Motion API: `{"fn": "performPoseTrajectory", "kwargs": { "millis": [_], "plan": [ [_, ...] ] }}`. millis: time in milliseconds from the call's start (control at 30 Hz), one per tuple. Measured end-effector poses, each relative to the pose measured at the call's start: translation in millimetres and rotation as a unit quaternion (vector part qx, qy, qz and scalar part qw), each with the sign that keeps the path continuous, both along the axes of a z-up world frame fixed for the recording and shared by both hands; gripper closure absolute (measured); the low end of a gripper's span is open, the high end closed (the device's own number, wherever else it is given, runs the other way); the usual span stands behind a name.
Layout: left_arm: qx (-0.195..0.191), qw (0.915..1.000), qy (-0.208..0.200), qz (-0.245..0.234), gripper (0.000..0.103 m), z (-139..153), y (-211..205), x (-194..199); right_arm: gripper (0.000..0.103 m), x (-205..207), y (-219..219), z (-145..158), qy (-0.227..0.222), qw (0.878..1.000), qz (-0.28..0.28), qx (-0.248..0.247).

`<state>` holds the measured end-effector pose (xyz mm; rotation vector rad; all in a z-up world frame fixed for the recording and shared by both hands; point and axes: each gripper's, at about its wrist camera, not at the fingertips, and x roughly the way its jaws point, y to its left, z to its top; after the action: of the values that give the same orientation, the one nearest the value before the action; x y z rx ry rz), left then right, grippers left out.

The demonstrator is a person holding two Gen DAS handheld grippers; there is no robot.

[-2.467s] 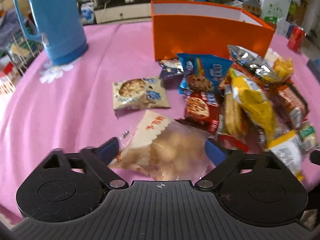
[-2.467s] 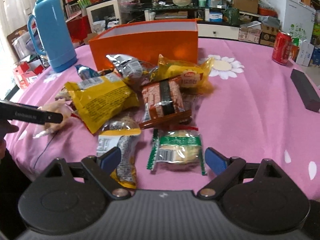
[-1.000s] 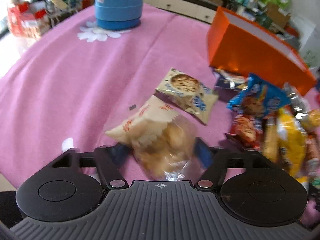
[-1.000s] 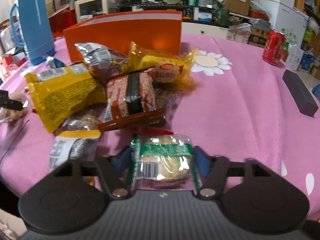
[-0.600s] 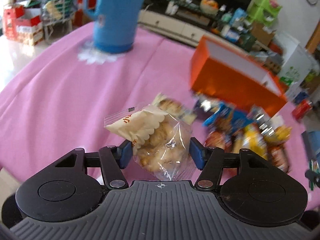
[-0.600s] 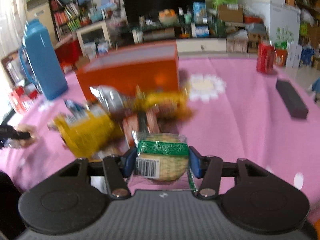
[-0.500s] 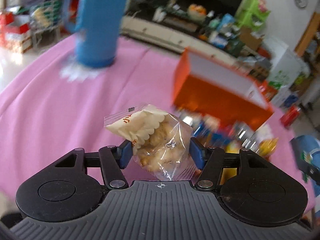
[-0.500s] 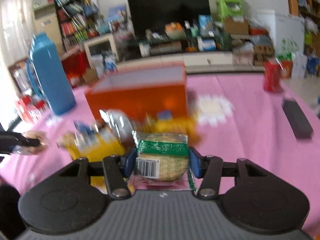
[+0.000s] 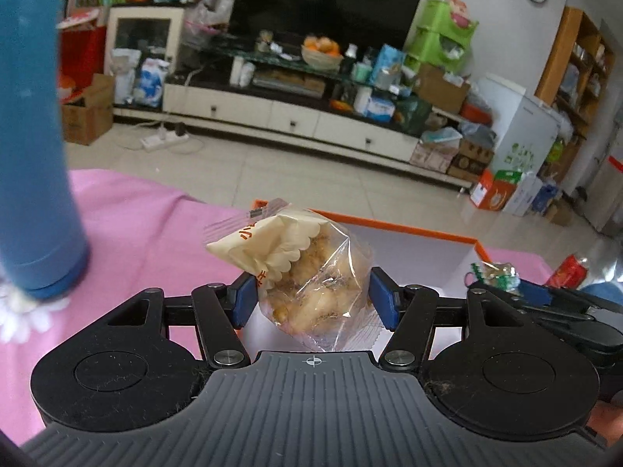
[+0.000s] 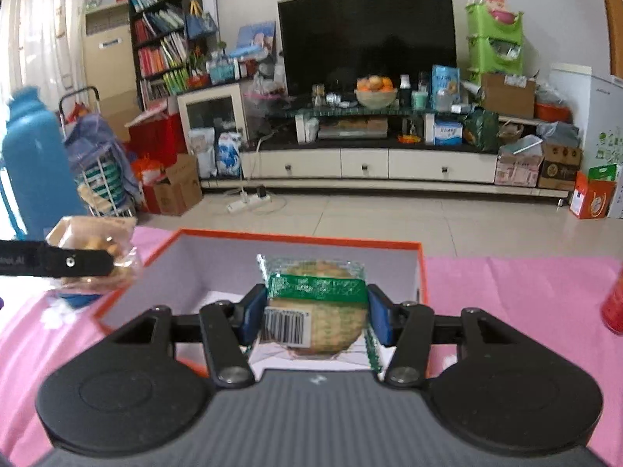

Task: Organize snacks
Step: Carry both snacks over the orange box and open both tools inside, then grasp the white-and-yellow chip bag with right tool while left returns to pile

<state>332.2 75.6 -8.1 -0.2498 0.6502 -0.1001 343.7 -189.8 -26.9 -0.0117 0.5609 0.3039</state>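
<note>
Both grippers are clamped on snacks—left gripper (image 9: pixel 313 303) on the clear pastry bag (image 9: pixel 311 272), right gripper (image 10: pixel 314 313) on the green-banded cake pack (image 10: pixel 316 303)—so lower each inside the orange box (image 10: pixel 422 268) walls before you release.

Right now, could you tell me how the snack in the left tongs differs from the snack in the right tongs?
The left tongs hold a lumpy clear bag of golden pieces with a cream scalloped top; the right tongs hold a flat round cake pack with a green band and a barcode. The clear bag bulges and tilts; the cake pack stands flat-faced towards the camera. Both are gripped from the sides over the orange box.
</note>
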Motion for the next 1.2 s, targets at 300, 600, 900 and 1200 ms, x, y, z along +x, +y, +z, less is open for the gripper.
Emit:
{"fn": "performPoseTrajectory", "kwargs": {
  "millis": [300,600,900,1200],
  "plan": [
    [0.021,0.9994,-0.026,-0.009,0.050,-2,-7,-5,0.017,-3,1,11,-0.035,0.999,-0.002,0.007],
    [0.047,0.9982,-0.027,-0.027,0.042,15,-15,-136,0.011,-136,-33,48,-0.066,0.997,-0.009,0.041],
    [0.042,0.9948,0.089,-0.026,0.043,-57,-39,-261,0.011,-278,-58,-34,0.091,0.990,-0.056,0.095],
    [0.041,0.9950,0.091,0.005,0.040,-46,-27,-296,0.012,-282,10,-59,0.104,0.994,0.039,0.004]
  ]
}}
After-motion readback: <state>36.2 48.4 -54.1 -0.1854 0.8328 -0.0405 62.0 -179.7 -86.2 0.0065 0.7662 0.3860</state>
